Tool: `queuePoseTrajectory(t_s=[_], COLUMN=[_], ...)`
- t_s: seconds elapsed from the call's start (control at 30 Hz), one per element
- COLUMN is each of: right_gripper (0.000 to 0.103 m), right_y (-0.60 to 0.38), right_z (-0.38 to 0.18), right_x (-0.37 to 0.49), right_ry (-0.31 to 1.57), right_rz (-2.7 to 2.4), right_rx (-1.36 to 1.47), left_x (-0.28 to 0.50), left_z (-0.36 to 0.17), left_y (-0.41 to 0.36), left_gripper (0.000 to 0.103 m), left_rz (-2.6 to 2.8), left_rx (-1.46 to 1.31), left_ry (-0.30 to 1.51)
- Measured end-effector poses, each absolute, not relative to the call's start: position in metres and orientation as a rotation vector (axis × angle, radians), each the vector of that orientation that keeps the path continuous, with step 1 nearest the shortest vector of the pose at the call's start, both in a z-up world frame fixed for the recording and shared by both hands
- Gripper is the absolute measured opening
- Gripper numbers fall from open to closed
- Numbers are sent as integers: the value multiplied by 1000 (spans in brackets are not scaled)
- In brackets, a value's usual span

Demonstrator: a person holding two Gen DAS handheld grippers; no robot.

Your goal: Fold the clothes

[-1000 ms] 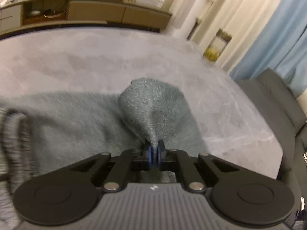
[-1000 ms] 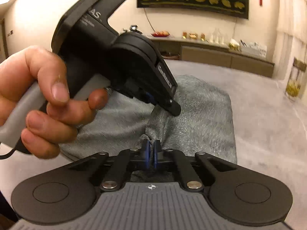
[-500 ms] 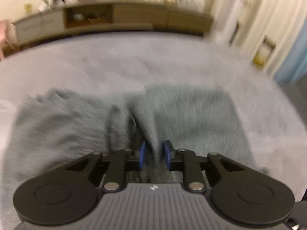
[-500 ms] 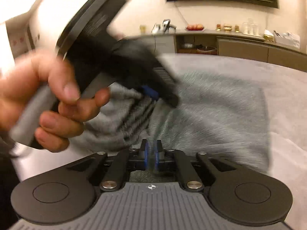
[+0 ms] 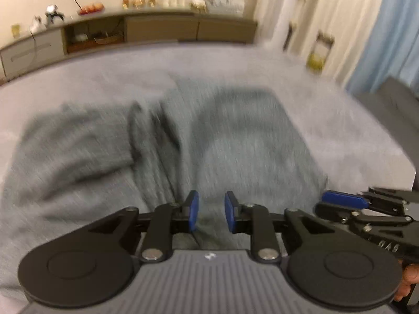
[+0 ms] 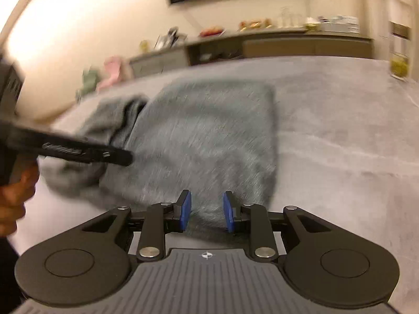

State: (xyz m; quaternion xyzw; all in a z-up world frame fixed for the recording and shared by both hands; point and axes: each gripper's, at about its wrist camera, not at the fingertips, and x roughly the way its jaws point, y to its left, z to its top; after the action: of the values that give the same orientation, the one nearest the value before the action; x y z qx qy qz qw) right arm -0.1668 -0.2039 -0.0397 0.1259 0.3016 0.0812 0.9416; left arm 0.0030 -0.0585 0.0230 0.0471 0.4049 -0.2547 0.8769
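On the grey bed, left wrist view: the grey fuzzy knitted garment point(image 5: 235, 141) lies partly folded on the pale grey bedspread point(image 5: 327, 110), its right part a flat block, its left part rumpled with ridges in the middle.
Left claw point(image 5: 210, 213): spread, blue pads apart and holding nothing, just above the near edge of the garment.
Right claw in this view point(image 5: 343, 200): enters low at the right; its opening cannot be judged from here.
Right wrist view, garment point(image 6: 209, 136): the folded block shows a fairly square far corner; a loose dark-lined bunch sits at its left.
Right claw point(image 6: 207, 209): spread and empty, over the near hem.
Left claw in this view point(image 6: 115, 155): reaches in from the left beside the bunch.
Step in hand: judged as a release between folds; the next grip should take the rumpled left part near its edge, both layers together, and lay it flat on the block.
Around: a long wooden sideboard point(image 5: 157, 28) and cream curtains point(image 5: 327, 13) stand well apart.
In the way: nothing on the bed; both views are blurred.
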Motion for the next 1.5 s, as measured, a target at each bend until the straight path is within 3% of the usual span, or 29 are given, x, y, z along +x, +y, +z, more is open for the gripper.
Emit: queuePoseTrajectory(t_s=[0.03,0.07,0.1,0.17,0.23,0.27,0.3,0.37,0.43,0.5,0.67,0.7,0.73,0.77,0.9,0.93,0.97,1.03,1.07,1.1,1.17,1.23,1.27,1.33,1.43,1.5], right_gripper=[63,83,88,87,61,38,24,18,15,14,14,14,14,14,18,23,43,72,79,78,77,73,68,67,52,51], right_y=[-212,-219,-226,-229,-230,-227,-223,-215,-202,-177,-120,-114,-111,-109,-112,-114,-116,-111,-102,-89,-57,-23,-13,1,-1,-16], right_z=[-37,-35,-33,-42,-54,-54,-53,-42,-29,-13,-2,-3,-3,-2,11,20,28,44,48,45,32,7,-2,-18,-16,-16], right_x=[-166,-163,-160,-150,-142,-143,-146,-156,-166,-172,-172,-171,-171,-171,-174,-176,-178,-180,-177,-169,-151,-129,-121,-108,-98,-85], right_ry=[592,574,556,603,665,670,664,610,545,487,431,428,425,421,357,326,300,259,265,299,381,468,495,533,543,559], right_rz=[141,119,97,95,116,114,101,107,121,146,229,238,245,252,310,348,394,484,527,561,623,643,643,637,593,480], right_rx=[298,340,382,429,460,443,412,368,302,194,15,5,4,8,98,151,194,245,236,207,137,51,13,-58,-175,-282], left_x=[6,10,15,22,23,20,18,21,25,31,43,42,40,39,45,49,53,64,72,82,96,94,89,80,73,60], left_z=[28,30,28,13,-3,0,7,31,58,79,66,57,48,41,74,90,106,121,122,114,90,71,64,48,8,-12], left_y=[-53,-50,-49,-54,-66,-72,-76,-78,-90,-106,-173,-181,-184,-183,-123,-101,-75,-10,21,48,87,119,131,152,139,117], left_gripper=[27,27,27,29,28,29,29,37,73,79,78,61,21,6,6,6,6,6,6,7,20,43,48,47,42,40], left_rz=[-515,-497,-487,-502,-523,-517,-513,-540,-590,-647,-777,-748,-722,-715,-700,-686,-660,-552,-488,-420,-306,-214,-195,-166,-204,-270], left_rx=[98,94,87,102,165,198,210,155,116,90,281,357,421,456,318,254,196,95,52,25,-14,-70,-110,-177,-140,-113], left_ry=[825,824,838,914,976,963,949,898,850,822,875,872,868,867,789,765,737,706,712,739,800,811,807,810,909,935])
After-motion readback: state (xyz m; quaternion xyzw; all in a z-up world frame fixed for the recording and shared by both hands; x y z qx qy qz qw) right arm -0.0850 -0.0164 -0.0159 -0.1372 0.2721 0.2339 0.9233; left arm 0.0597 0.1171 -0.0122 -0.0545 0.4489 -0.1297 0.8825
